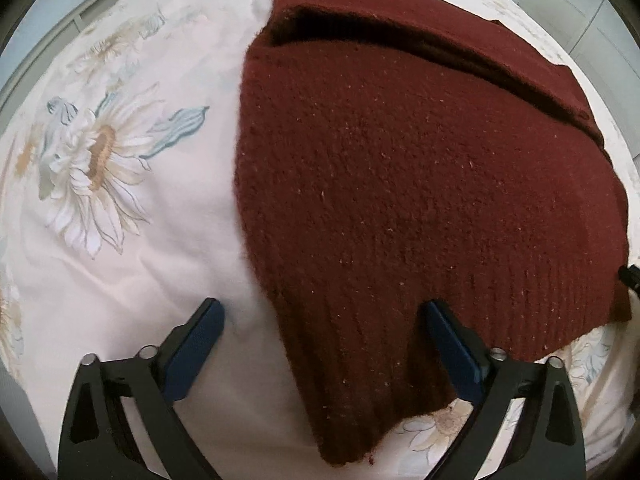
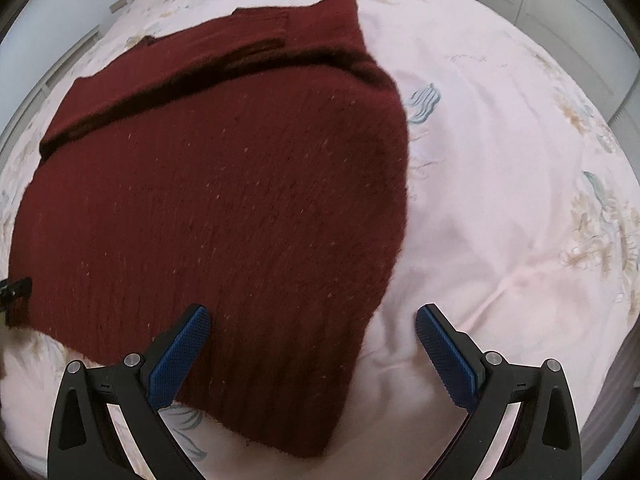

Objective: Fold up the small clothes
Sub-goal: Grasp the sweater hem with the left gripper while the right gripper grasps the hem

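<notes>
Left gripper (image 1: 324,340) and right gripper (image 2: 312,336) are both spread wide, nothing pinched; each straddles a near corner of the maroon sweater (image 1: 400,180) (image 2: 224,184), laid folded on the floral bedspread (image 1: 120,220) (image 2: 500,200).

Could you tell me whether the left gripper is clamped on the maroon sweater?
No, the left gripper is open above the maroon sweater's hem corner.

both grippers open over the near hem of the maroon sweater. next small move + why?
Probably lower both and close on the near corners. The left gripper and right gripper are open, each straddling a bottom corner of the maroon sweater, which lies flat on the floral bedsheet with its sleeves already folded across the far end. Nothing is gripped yet, so pinching the hem comes before folding it away.
</notes>
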`<state>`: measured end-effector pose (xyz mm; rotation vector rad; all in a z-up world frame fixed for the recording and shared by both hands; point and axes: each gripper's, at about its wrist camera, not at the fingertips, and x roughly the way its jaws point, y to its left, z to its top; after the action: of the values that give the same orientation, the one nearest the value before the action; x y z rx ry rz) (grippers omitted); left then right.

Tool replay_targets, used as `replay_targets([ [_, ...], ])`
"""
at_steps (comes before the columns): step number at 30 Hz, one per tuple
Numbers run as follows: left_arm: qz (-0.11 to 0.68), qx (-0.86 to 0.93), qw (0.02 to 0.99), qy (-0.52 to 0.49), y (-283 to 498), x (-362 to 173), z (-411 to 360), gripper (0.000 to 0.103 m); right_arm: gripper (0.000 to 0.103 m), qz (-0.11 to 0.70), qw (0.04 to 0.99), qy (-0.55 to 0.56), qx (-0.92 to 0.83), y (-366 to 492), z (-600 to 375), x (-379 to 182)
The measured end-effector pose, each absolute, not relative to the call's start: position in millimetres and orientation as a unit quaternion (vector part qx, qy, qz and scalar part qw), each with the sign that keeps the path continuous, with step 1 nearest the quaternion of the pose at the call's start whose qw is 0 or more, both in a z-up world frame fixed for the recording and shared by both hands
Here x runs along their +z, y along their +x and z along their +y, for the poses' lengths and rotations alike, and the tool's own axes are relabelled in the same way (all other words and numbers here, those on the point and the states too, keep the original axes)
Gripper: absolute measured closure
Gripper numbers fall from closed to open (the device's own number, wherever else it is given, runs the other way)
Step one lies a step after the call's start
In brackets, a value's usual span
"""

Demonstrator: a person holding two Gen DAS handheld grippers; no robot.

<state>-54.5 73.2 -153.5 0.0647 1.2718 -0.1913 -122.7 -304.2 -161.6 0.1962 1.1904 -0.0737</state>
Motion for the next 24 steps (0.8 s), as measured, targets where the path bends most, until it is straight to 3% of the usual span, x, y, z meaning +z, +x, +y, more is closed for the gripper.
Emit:
replay_targets([
  [4, 0.591, -0.109, 0.799, 0.031, -57.8, -150.3, 67.5, 0.034, 0.006, 0.564, 0.817, 0.115, -0.02, -123.6, -305.4, -164.5],
  [6, 0.591, -0.128, 0.796, 0.025, -59.6, -148.4, 63.4, 0.059, 0.016, 0.571, 0.811, 0.126, -0.015, -124.0, -306.1, -166.7],
  [7, 0.591, -0.141, 0.794, 0.015, -59.7, -147.5, 60.7, 0.067, 0.028, 0.574, 0.809, 0.127, -0.013, -124.2, -305.8, -167.0],
  [8, 0.592, -0.148, 0.792, 0.005, -60.4, -146.9, 60.1, 0.082, 0.041, 0.577, 0.806, 0.13, -0.005, -124.8, -305.4, -167.0],
  [9, 0.593, -0.15, 0.791, -0.001, -60.8, -146.4, 59.4, 0.088, 0.045, 0.58, 0.804, 0.13, -0.004, -125.4, -305.3, -166.5],
  [10, 0.594, -0.149, 0.791, -0.005, -61.0, -146.1, 58.9, 0.089, 0.054, 0.581, 0.803, 0.13, -0.004, -125.8, -305.5, -165.3],
  [11, 0.594, -0.148, 0.791, -0.006, -60.4, -145.5, 58.6, 0.091, 0.073, 0.582, 0.803, 0.132, -0.001, -126.2, -305.6, -163.2],
  [13, 0.593, -0.151, 0.791, -0.006, -57.8, -144.5, 58.8, 0.093, 0.085, 0.58, 0.803, 0.137, 0.003, -126.6, -306.3, -158.3],
  [24, 0.569, -0.175, 0.802, -0.046, -57.6, -91.3, 79.0, 0.094, 0.087, 0.54, 0.827, 0.155, 0.024, -128.1, -318.1, -106.5],
])
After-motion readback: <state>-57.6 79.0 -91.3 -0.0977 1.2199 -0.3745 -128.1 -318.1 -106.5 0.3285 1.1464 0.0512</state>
